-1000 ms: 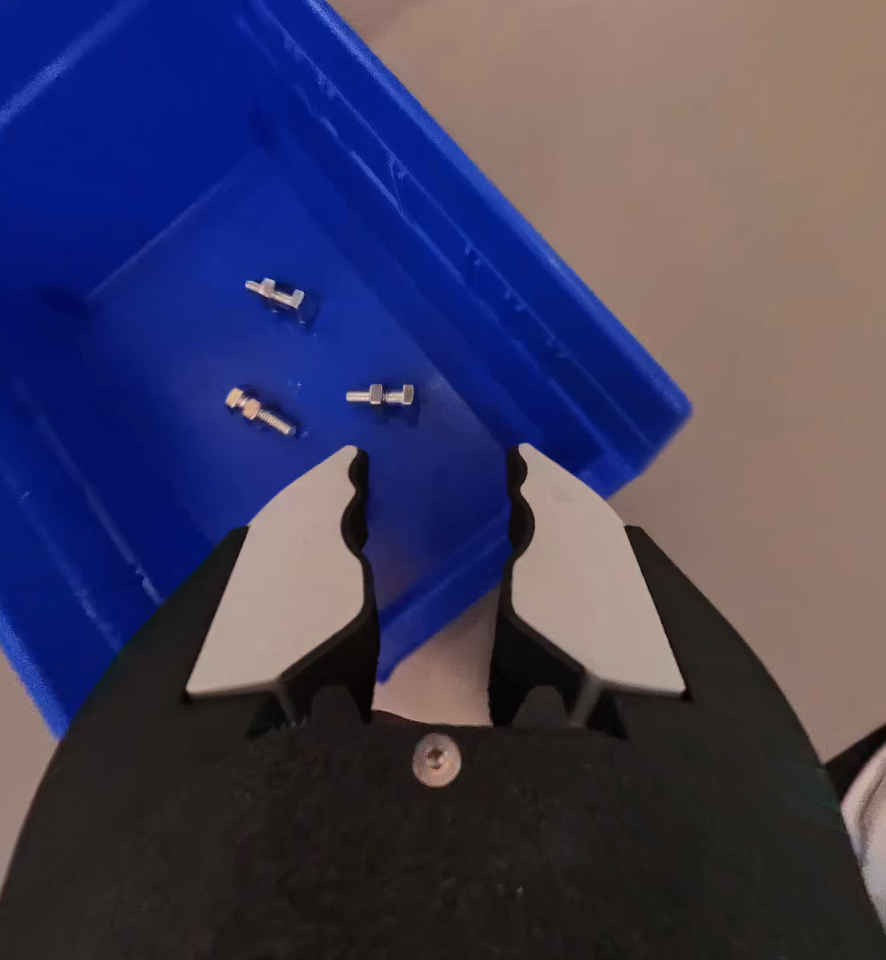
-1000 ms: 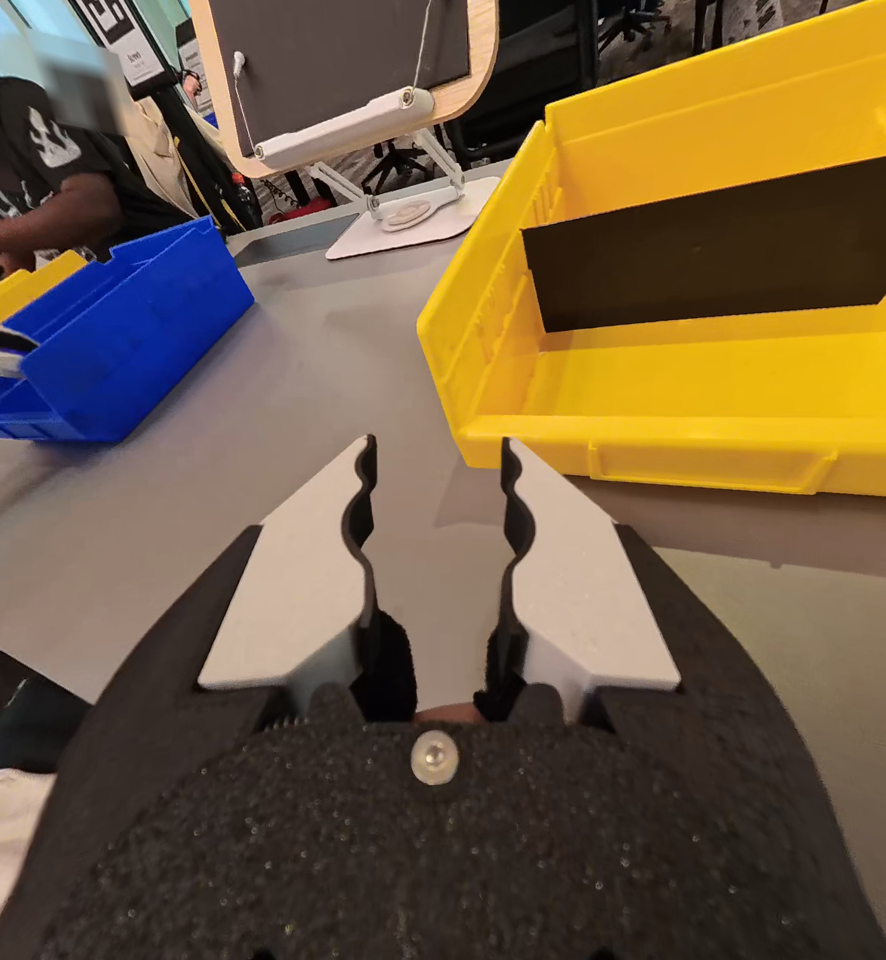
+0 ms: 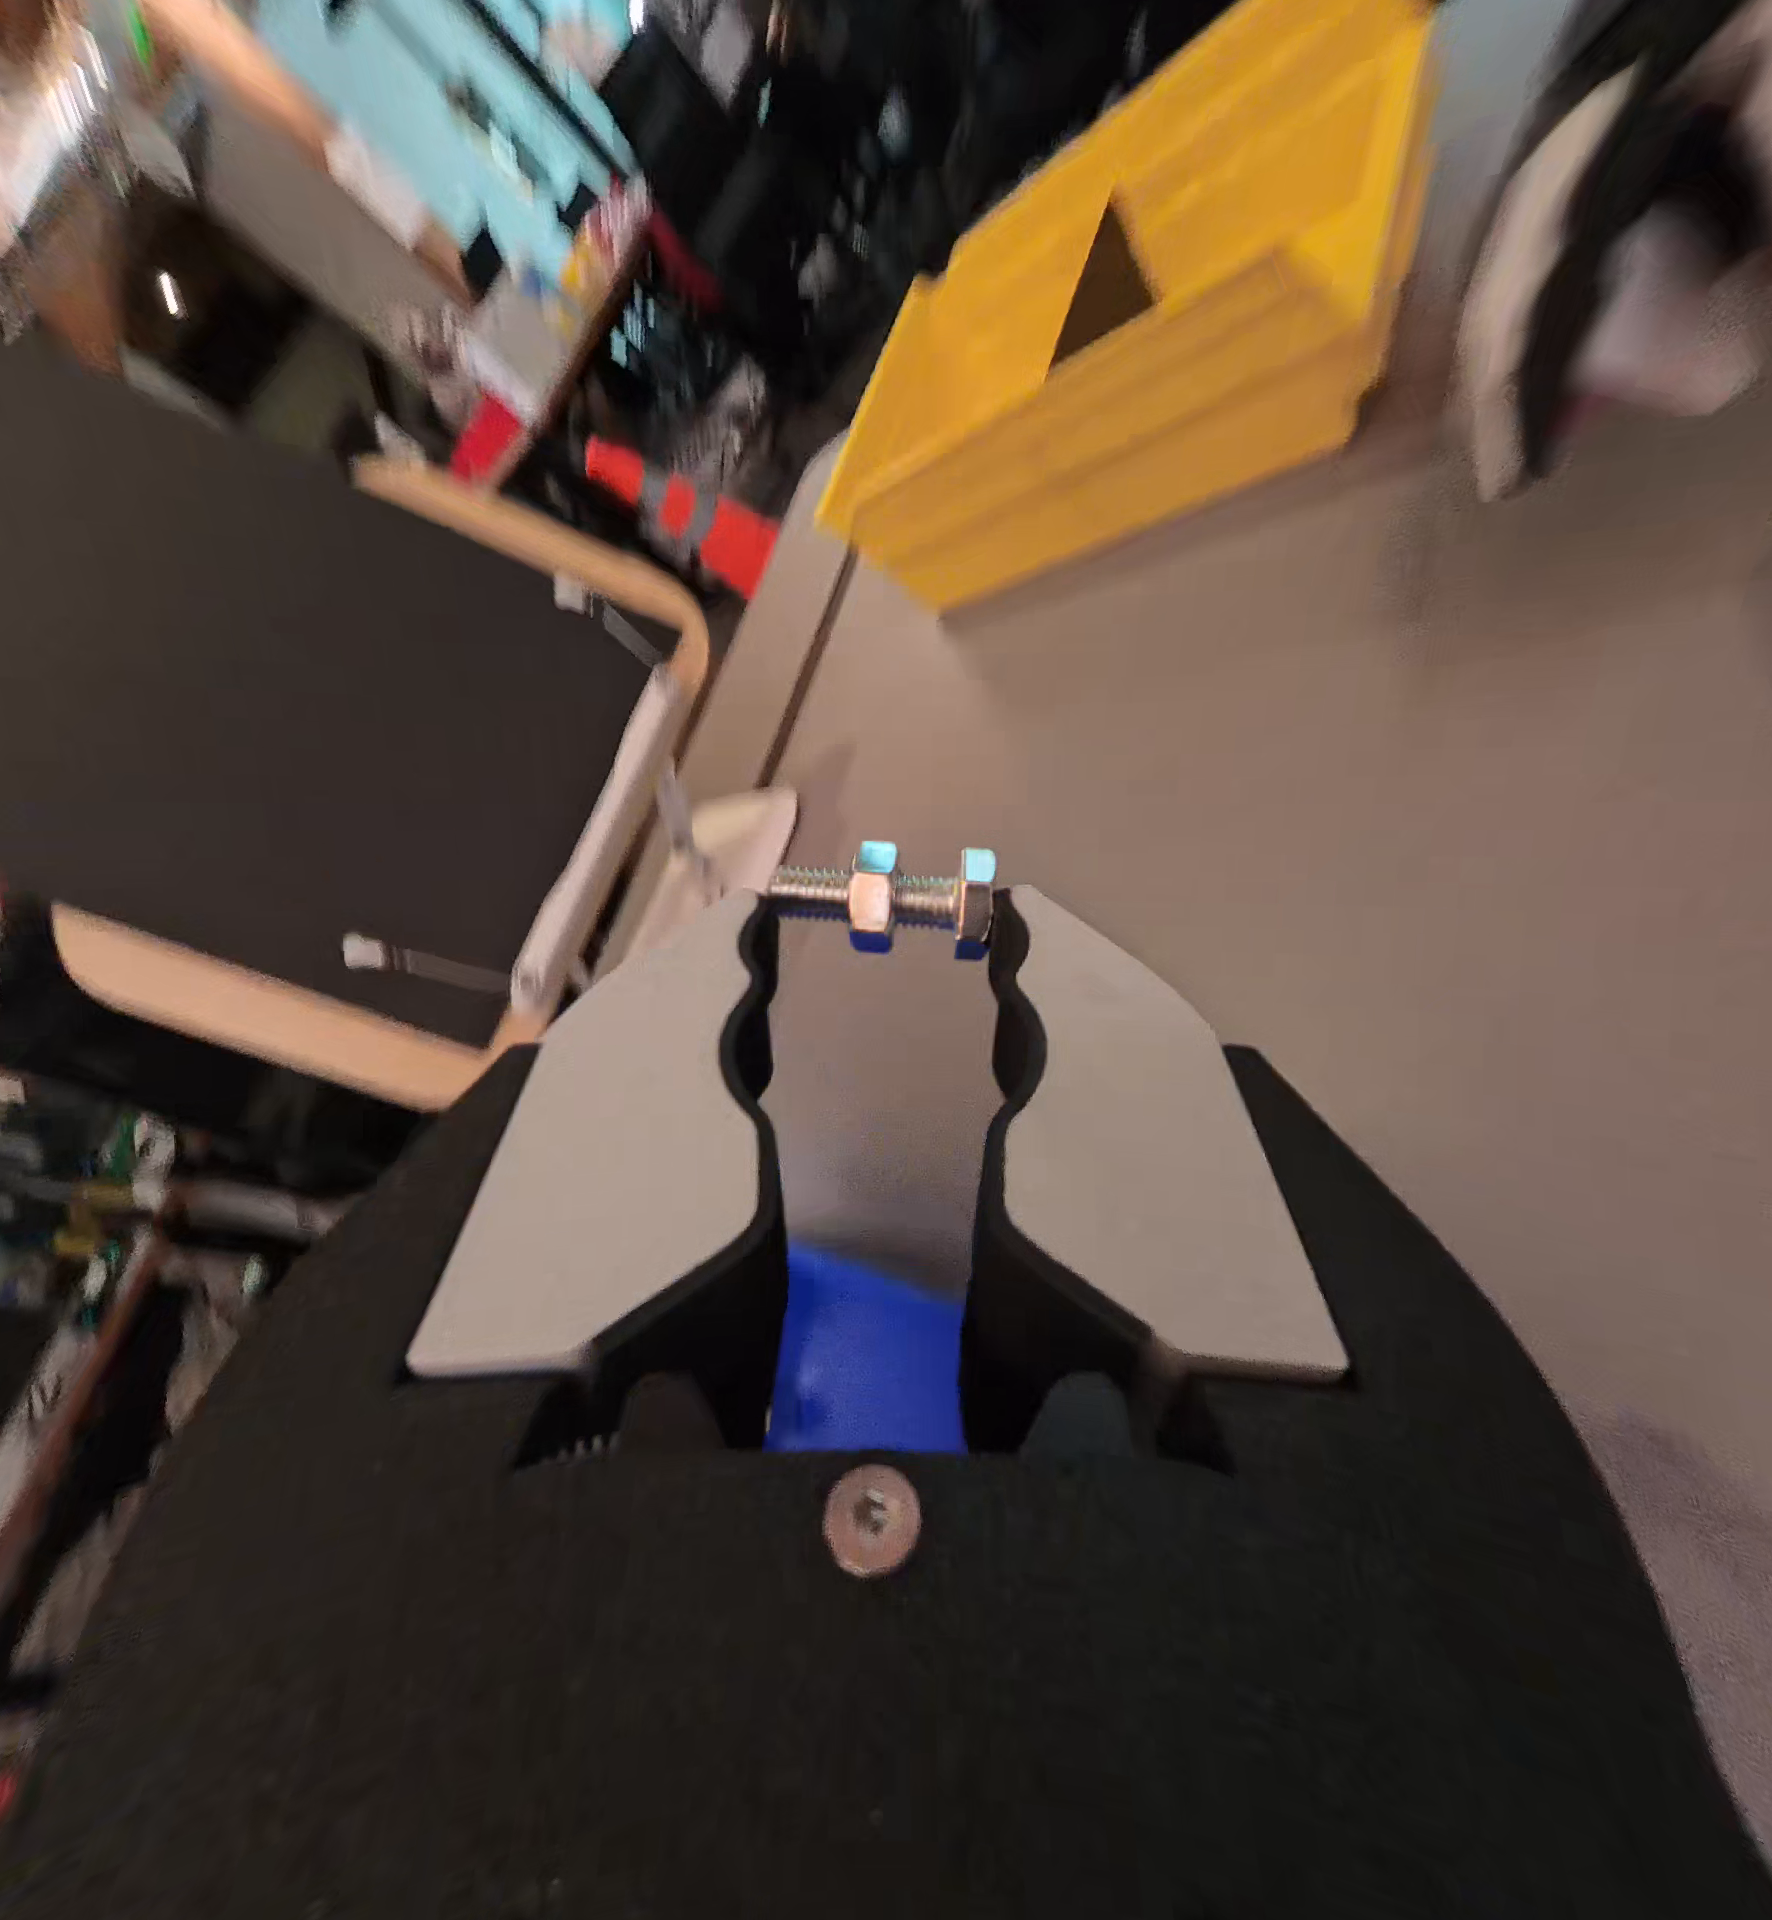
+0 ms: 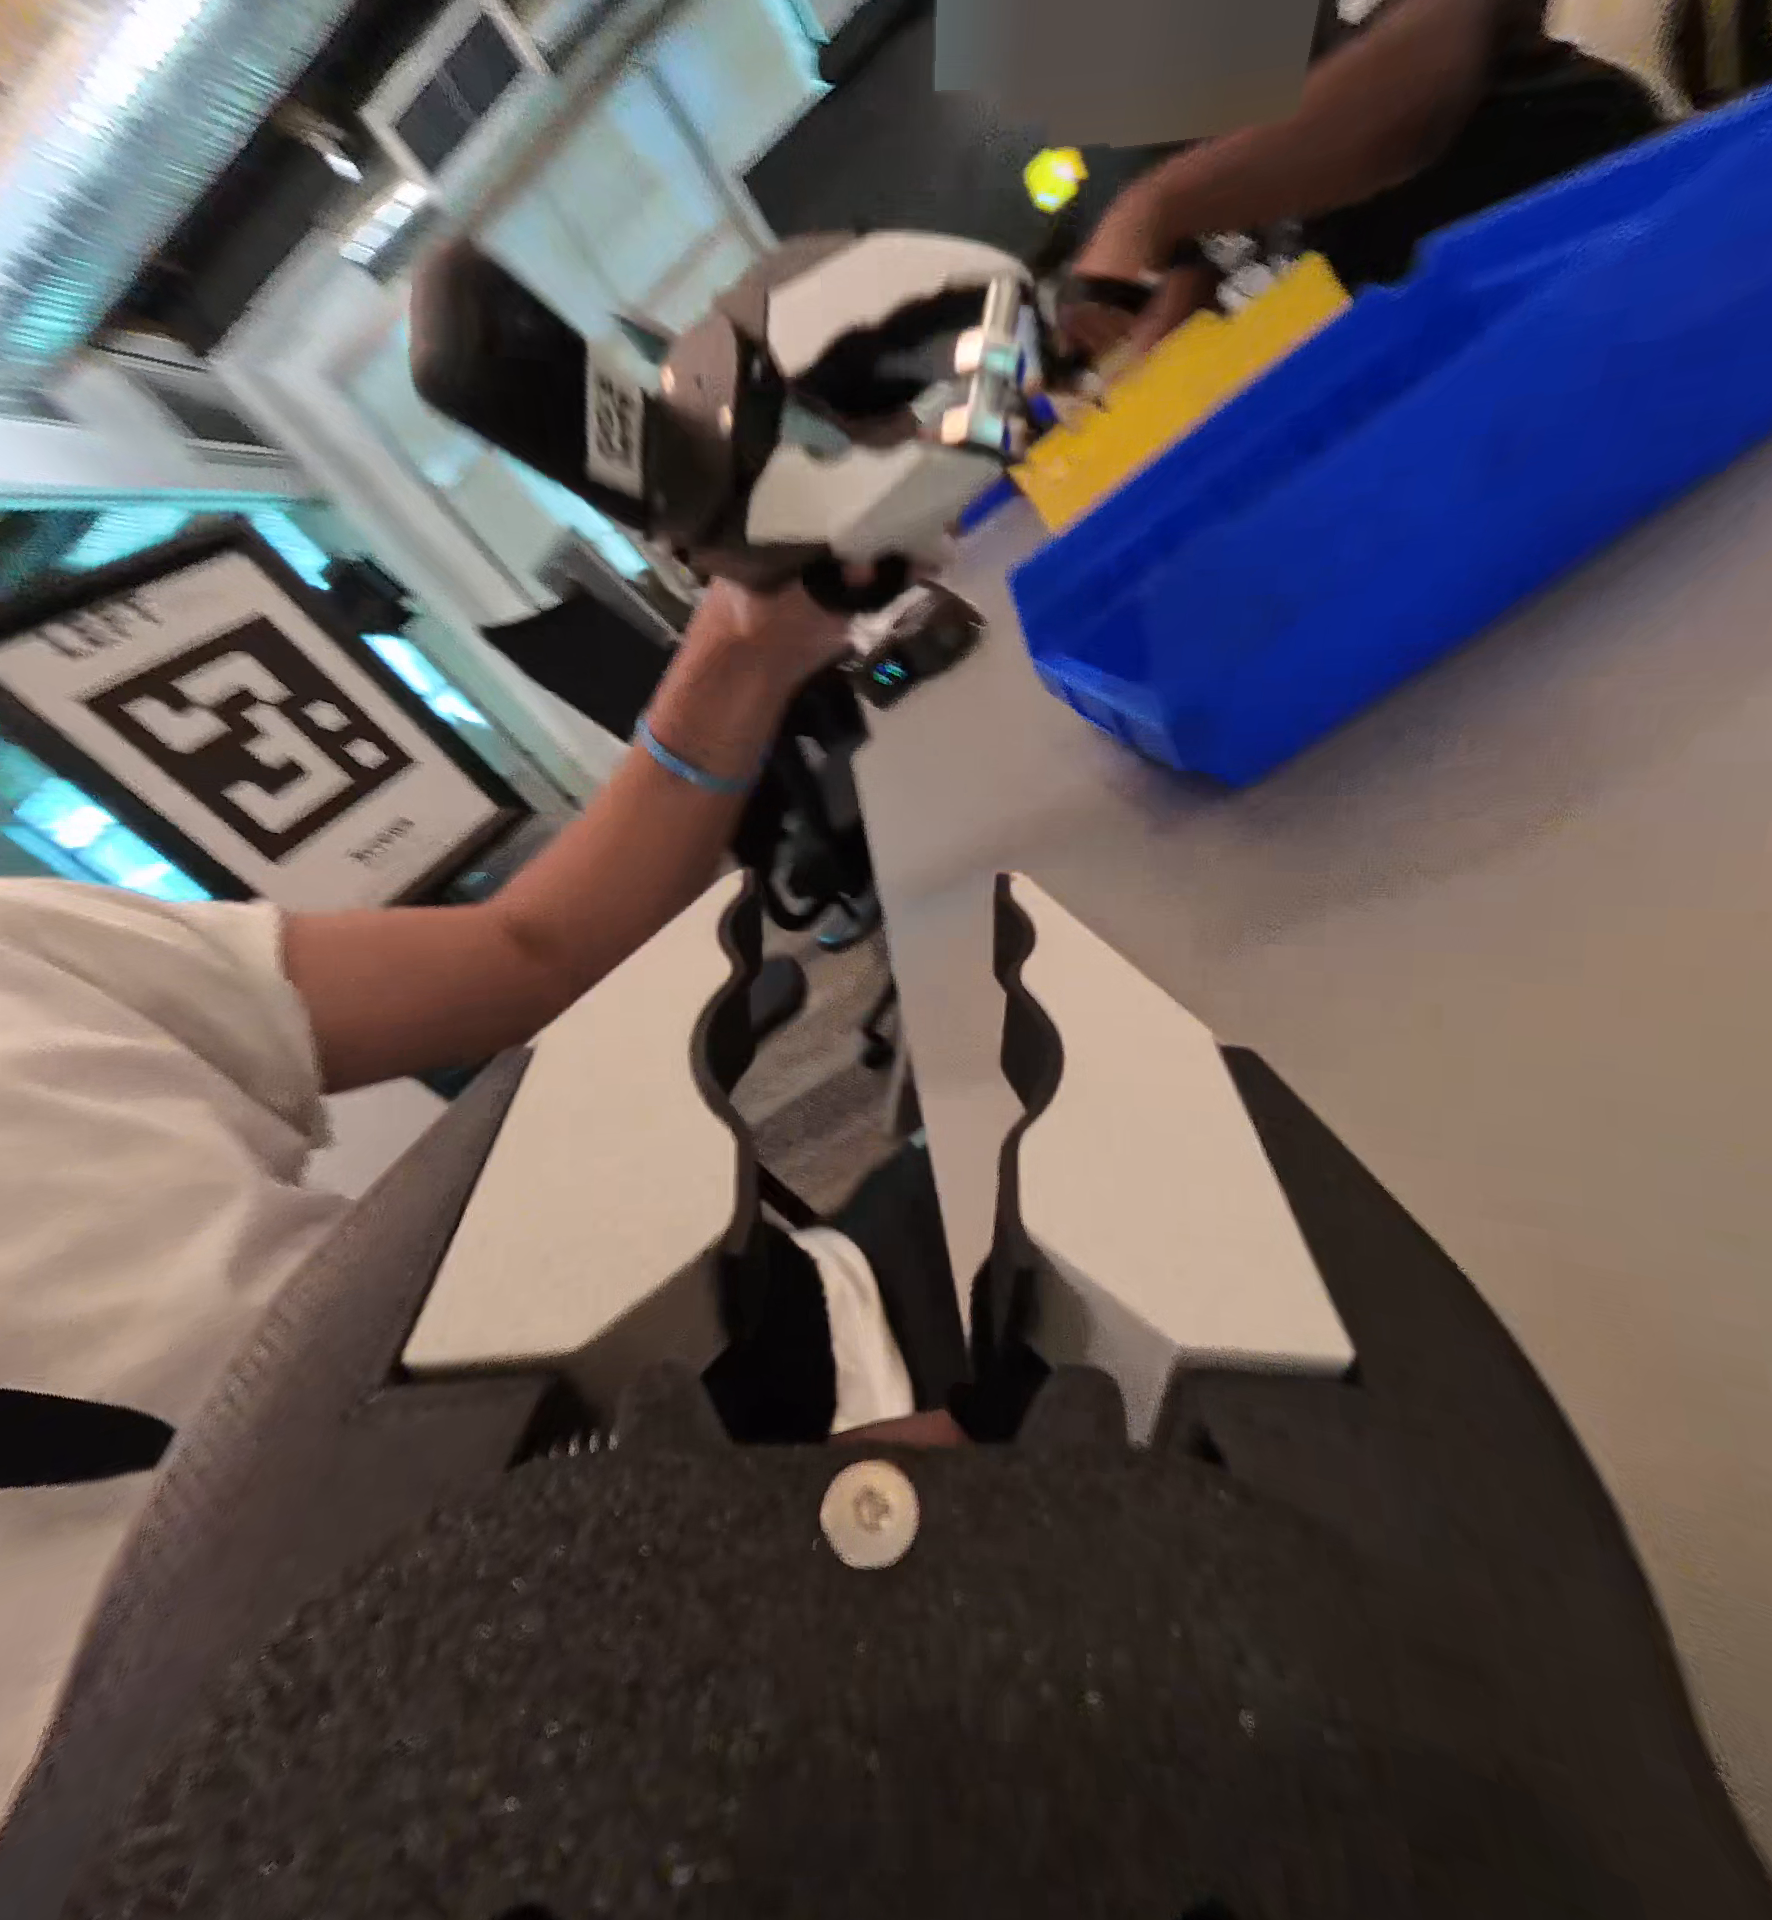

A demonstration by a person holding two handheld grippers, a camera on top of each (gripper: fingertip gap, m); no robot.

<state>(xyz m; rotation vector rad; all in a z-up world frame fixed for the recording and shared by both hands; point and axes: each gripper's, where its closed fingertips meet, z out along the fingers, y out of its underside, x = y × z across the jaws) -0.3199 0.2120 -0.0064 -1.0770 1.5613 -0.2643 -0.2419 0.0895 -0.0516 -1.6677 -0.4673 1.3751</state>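
Left wrist view
Left hand-held gripper (image 3: 882, 914): clamped endwise on one silver bolt (image 3: 882, 899), the bolt's head against the right fingertip, its threaded end at the left fingertip.
Bolt's long axis: crosswise, spanning the gap from finger to finger, level with the tips.
Nut (image 3: 871, 902): one, threaded partway along the bolt's shaft.
Below: grey worktop (image 3: 1277, 831); a blue bin shows between the finger bases (image 3: 861, 1361).
Ahead and to the right: one yellow bin (image 3: 1152, 343), well apart from the bolt.
Left side: one dark board with a wooden rim (image 3: 238, 665).
Upper right: the right hand-held gripper, blurred.

Right wrist view
Right hand-held gripper (image 4: 871, 894): fingers apart, nothing between them.
Direction to the bolt: ahead and above, well apart, where the left hand-held gripper shows with the bolt at its tips (image 4: 986, 384).
Nearer hand: the left, which already has the bolt.
Blue bin (image 4: 1433, 520): one, on the worktop to the upper right.
Behind it: another yellow bin (image 4: 1173, 405).
Person: a bare forearm with a blue wristband (image 4: 695, 758) raises the left tool.
Far left: one framed black-and-white marker sign (image 4: 238, 727).
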